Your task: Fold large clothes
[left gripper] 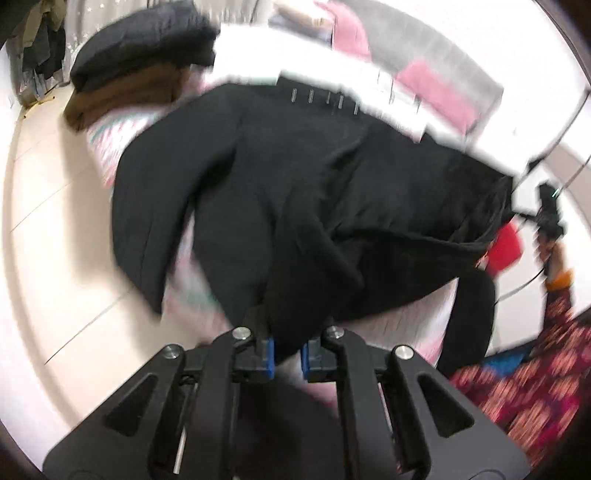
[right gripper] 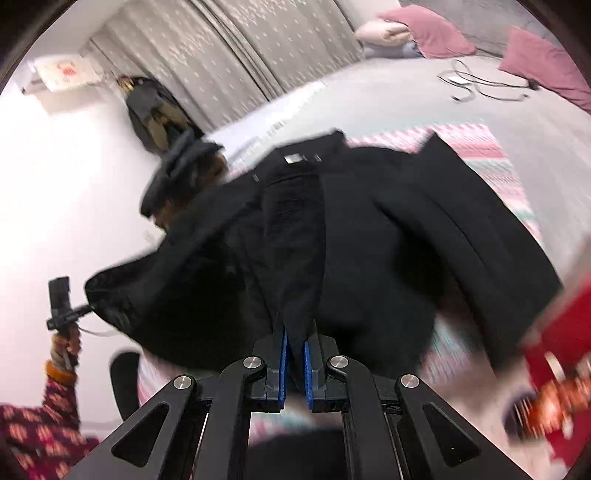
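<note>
A large black coat (left gripper: 295, 192) lies spread over a bed with a pink patterned cover (left gripper: 107, 136), one sleeve hanging off the left side. My left gripper (left gripper: 286, 354) is shut on a fold of the coat's near edge. In the right wrist view the same coat (right gripper: 369, 236) shows with its collar and label at the far end. My right gripper (right gripper: 294, 360) is shut on another fold of the coat's near edge. The right gripper also shows in the left wrist view (left gripper: 550, 214) at the coat's right end. Both views are motion-blurred.
A folded stack of black and brown clothes (left gripper: 136, 70) sits at the bed's far left corner. Pink pillows (right gripper: 436, 33) and cables (right gripper: 480, 85) lie on the grey bedding. Grey curtains (right gripper: 240, 55) and hanging clothes (right gripper: 155, 110) stand behind. Pale floor (left gripper: 48, 221) lies left.
</note>
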`<state>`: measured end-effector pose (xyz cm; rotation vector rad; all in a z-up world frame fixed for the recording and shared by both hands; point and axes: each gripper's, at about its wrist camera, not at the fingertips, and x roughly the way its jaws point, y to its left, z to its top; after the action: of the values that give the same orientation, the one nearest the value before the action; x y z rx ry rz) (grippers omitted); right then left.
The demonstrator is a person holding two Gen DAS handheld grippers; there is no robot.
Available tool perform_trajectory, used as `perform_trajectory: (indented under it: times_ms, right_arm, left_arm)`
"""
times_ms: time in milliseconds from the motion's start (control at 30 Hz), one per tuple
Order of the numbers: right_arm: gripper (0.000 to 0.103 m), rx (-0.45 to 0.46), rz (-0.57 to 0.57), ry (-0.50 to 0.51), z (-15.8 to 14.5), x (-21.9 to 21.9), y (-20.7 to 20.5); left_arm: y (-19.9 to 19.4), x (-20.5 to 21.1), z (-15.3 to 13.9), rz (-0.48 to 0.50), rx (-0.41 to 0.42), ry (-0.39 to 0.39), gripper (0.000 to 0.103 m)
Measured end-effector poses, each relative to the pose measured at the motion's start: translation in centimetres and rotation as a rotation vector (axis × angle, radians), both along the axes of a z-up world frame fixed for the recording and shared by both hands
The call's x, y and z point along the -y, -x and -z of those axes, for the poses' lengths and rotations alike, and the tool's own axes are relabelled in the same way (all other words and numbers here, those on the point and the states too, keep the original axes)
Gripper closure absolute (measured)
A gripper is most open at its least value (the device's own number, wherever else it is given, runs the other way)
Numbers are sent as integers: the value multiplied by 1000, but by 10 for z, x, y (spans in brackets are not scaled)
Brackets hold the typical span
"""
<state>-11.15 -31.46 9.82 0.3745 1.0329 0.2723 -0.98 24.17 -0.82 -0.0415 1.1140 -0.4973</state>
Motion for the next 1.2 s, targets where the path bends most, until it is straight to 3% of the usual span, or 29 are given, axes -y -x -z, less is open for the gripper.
perform_trajectory:
  times_ms: [133, 167, 267, 300, 367, 467, 567, 667, 733, 767, 833, 867, 933, 967, 1000, 1067, 1133, 1200]
  right_arm:
    - [87, -74, 30, 75, 1, 16, 59]
    - [83, -77, 56, 89, -4, 25, 71]
    - [61, -43, 148, 106, -23, 46, 87]
    - [54, -15, 169, 103, -32, 50, 86]
    - [51, 22, 157, 99, -43, 45, 73]
    - [47, 56, 59, 64, -44, 8, 36]
    - [45, 0, -77, 19, -19, -43, -6]
    - [45, -105, -229, 20, 26, -106, -39]
    - [45, -184, -302, 4, 58, -137, -50]
    - [45, -236, -336, -4, 76, -151, -52]
    - [45, -360, -403, 30, 108, -171, -49]
    - [45, -389, -426, 69, 116, -174, -47]
    - [45, -381, -429, 67, 109, -163, -46]
    - [45, -370, -405, 63, 101, -152, -49]
    - [45, -348, -370, 70, 90, -138, -54]
    - [44, -282, -268, 105, 62, -100, -73]
    - [36, -237, -154, 151, 38, -65, -94]
    - [30, -183, -47, 200, 16, -26, -120]
  left_arm:
    - [33, -14, 13, 51, -45, -166, 89]
    - [37, -18, 8, 51, -43, -176, 88]
    - [33, -31, -22, 38, 13, -143, 84]
    - [30, -33, -31, 31, 47, -124, 78]
    - [15, -26, -48, 17, 120, -71, 43]
    - [-4, 13, -40, 86, 146, -22, 38]
    - [-20, 79, -6, 232, 83, -25, 38]
    - [-23, 132, 31, 385, 14, -44, 38]
    - [-11, 170, 70, 530, -108, -107, 38]
    - [-3, 180, 81, 581, -131, -155, 37]
    - [14, 187, 78, 690, -47, -224, 36]
    - [16, 186, 71, 736, -82, -211, 36]
    - [9, 180, 58, 749, -134, -180, 35]
    - [-2, 176, 45, 739, -114, -186, 34]
    - [-12, 174, 35, 722, -71, -212, 32]
    - [-42, 171, 18, 654, 37, -286, 19]
    - [-82, 166, 6, 560, 114, -336, 18]
    - [-129, 165, 0, 461, 133, -357, 18]
